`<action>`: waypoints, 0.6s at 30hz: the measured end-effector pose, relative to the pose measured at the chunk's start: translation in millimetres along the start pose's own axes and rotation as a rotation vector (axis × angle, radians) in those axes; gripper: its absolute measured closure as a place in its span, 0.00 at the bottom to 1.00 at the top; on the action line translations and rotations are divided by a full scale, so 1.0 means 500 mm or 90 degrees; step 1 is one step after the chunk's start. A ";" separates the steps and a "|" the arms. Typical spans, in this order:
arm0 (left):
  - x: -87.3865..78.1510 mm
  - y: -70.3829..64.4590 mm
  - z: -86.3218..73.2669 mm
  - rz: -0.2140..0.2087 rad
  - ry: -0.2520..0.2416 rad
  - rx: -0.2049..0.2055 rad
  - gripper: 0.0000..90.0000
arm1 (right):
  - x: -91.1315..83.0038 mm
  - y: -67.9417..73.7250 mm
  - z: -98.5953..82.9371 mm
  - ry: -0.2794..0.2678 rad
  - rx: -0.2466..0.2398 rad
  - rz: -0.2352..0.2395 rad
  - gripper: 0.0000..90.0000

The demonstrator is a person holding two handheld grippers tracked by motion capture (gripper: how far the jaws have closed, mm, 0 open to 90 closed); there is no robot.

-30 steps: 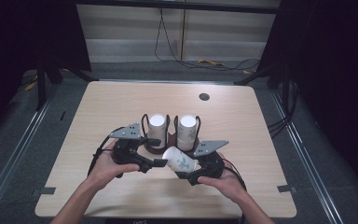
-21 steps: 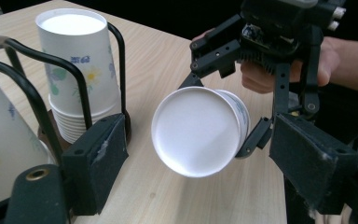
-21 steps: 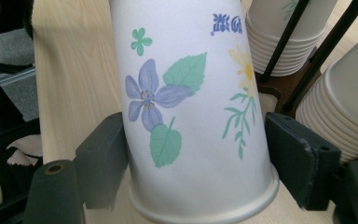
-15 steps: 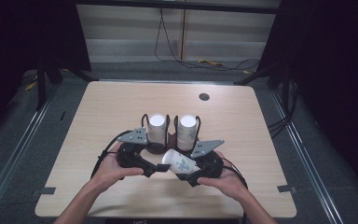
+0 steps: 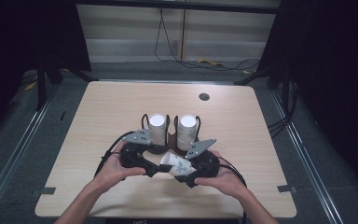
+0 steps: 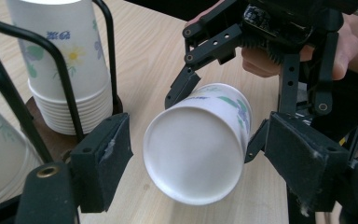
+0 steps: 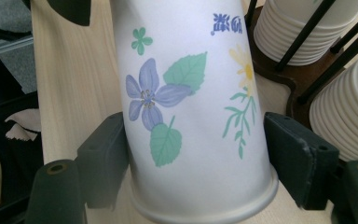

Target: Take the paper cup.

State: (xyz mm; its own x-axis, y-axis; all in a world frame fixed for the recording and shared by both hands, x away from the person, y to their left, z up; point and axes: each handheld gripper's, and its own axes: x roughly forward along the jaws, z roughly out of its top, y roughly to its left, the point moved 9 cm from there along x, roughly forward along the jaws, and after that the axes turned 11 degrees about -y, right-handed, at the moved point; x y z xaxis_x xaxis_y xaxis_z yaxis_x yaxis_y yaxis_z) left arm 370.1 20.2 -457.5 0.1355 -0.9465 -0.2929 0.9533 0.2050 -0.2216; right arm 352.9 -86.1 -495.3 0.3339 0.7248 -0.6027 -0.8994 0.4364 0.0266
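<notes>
Wooden table (image 5: 121, 107); right claw (image 5: 182, 169) clamps paper cup (image 5: 176, 164); left claw (image 5: 156, 164) open, fingertips hidden.

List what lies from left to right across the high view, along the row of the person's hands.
Person's left hand → left gripper → loose paper cup lying on its side between the grippers → right gripper → person's right hand.
</notes>
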 end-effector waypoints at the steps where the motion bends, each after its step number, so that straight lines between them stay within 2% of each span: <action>1: 0.002 -0.002 0.000 -0.002 -0.001 0.004 0.25 | 0.000 0.000 -0.001 0.004 -0.003 0.000 0.29; 2: 0.005 -0.004 0.000 -0.005 0.002 0.009 0.25 | 0.000 0.000 -0.001 0.008 -0.006 -0.003 0.29; 6: 0.008 -0.004 -0.003 -0.009 0.008 0.005 0.25 | -0.003 -0.002 0.000 0.010 -0.009 -0.005 0.29; 11: 0.007 -0.003 -0.006 -0.005 0.014 0.007 0.24 | -0.008 -0.006 0.003 0.019 -0.032 -0.008 0.29; 14: 0.007 -0.001 -0.008 0.000 0.023 0.007 0.22 | -0.009 -0.005 0.004 0.025 -0.033 -0.008 0.29; 17: 0.006 0.001 -0.008 0.001 0.026 0.006 0.22 | -0.009 -0.004 0.007 0.029 -0.047 -0.003 0.29; 18: 0.006 -0.003 -0.007 -0.010 0.022 0.004 0.25 | -0.010 -0.004 0.008 0.032 -0.053 -0.006 0.29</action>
State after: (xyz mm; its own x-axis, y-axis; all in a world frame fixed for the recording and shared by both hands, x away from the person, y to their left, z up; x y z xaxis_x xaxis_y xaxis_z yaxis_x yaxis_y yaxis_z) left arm 368.1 18.1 -461.2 0.1114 -0.9404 -0.3213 0.9572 0.1885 -0.2198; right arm 354.1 -88.4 -489.1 0.3291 0.6926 -0.6418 -0.9177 0.3948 -0.0445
